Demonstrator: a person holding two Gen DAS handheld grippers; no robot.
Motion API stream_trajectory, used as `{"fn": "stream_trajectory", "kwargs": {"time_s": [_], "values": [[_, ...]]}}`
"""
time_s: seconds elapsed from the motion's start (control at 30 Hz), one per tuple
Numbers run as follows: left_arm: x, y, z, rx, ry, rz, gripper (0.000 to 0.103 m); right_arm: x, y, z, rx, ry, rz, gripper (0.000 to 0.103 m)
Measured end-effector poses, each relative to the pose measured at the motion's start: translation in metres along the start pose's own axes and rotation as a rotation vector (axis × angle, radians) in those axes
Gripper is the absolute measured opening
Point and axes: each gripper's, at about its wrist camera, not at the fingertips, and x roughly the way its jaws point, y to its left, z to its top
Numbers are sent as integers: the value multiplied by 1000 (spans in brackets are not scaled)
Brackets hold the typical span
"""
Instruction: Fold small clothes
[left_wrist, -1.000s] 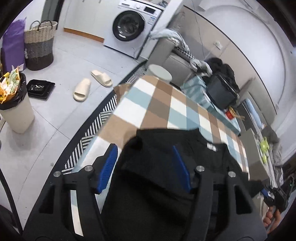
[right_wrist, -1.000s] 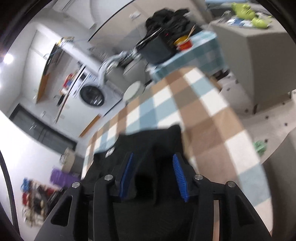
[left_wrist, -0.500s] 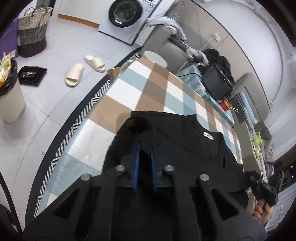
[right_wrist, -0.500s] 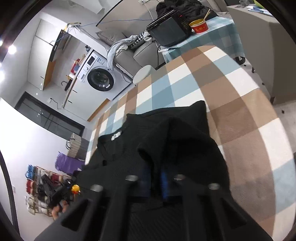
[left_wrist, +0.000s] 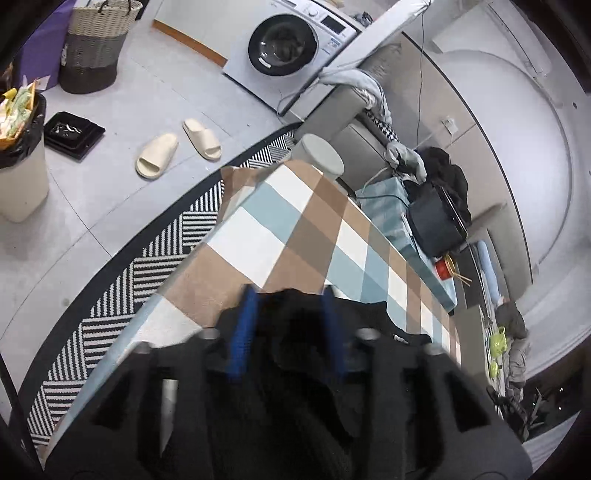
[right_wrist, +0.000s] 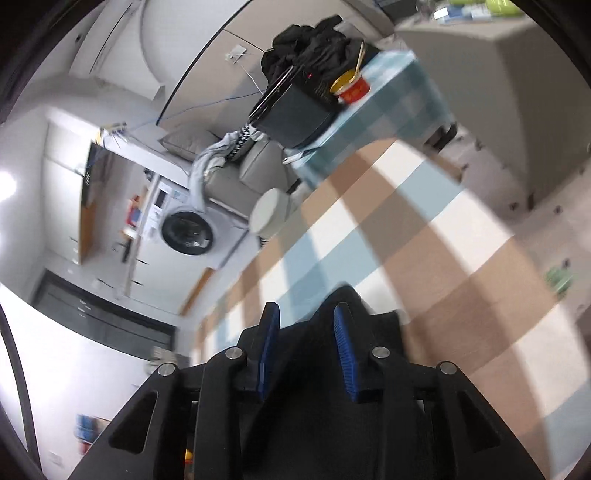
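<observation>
Between the pads: left gripper (left_wrist: 290, 328) and right gripper (right_wrist: 304, 345) both have jaws opening, black fabric bunched in each gap, pads no longer pressing.
Garment: black top (left_wrist: 373, 321) lies on the checked tablecloth (left_wrist: 280, 229), near its front edge.
Risk: as I judge it, knit could snag on the ribbed blue pads (right_wrist: 341, 339) and drag the fold apart.
Pose: both grippers tilt downward, low over the cloth.

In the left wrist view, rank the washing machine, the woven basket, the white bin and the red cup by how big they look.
1. washing machine
2. white bin, partly cut off at the edge
3. woven basket, close to the bin, so these two are unsure
4. red cup, clearly smallest
</observation>
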Motion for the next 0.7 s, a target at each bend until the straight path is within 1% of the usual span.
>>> {"fn": "stream_trajectory", "kwargs": {"time_s": [0.03, 0.07, 0.13, 0.23, 0.27, 0.3, 0.4, 0.53, 0.63, 0.67, 0.7], "values": [[-3, 0, -1, 18, -14, 12, 55, -3, 1, -1, -32, 4, -19, 38], [-6, -1, -3, 37, -26, 27, 56, -7, 2, -4, -71, 12, -37, 44], [-10, -2, -7, 71, -25, 47, 61, -11, 3, -9, -128, 37, -81, 46], [-11, -4, -15, 121, -8, 76, 63, -10, 5, -20, -230, 79, -150, 51], [-11, -5, -18, 144, -3, 89, 63, -9, 6, -25, -272, 89, -170, 56], [-11, -6, -21, 167, 3, 102, 63, -6, 7, -29, -301, 102, -181, 58], [-10, -10, -30, 218, 20, 123, 63, 4, 9, -40, -372, 134, -209, 58], [-6, -14, -38, 252, 34, 134, 63, 26, 15, -48, -450, 176, -229, 58], [-3, -13, -40, 258, 48, 136, 63, 42, 16, -49, -499, 170, -287, 57], [-1, -12, -40, 260, 48, 142, 63, 45, 16, -48, -508, 163, -311, 55], [0, -12, -40, 263, 49, 147, 63, 48, 15, -48, -514, 162, -339, 36]]}}
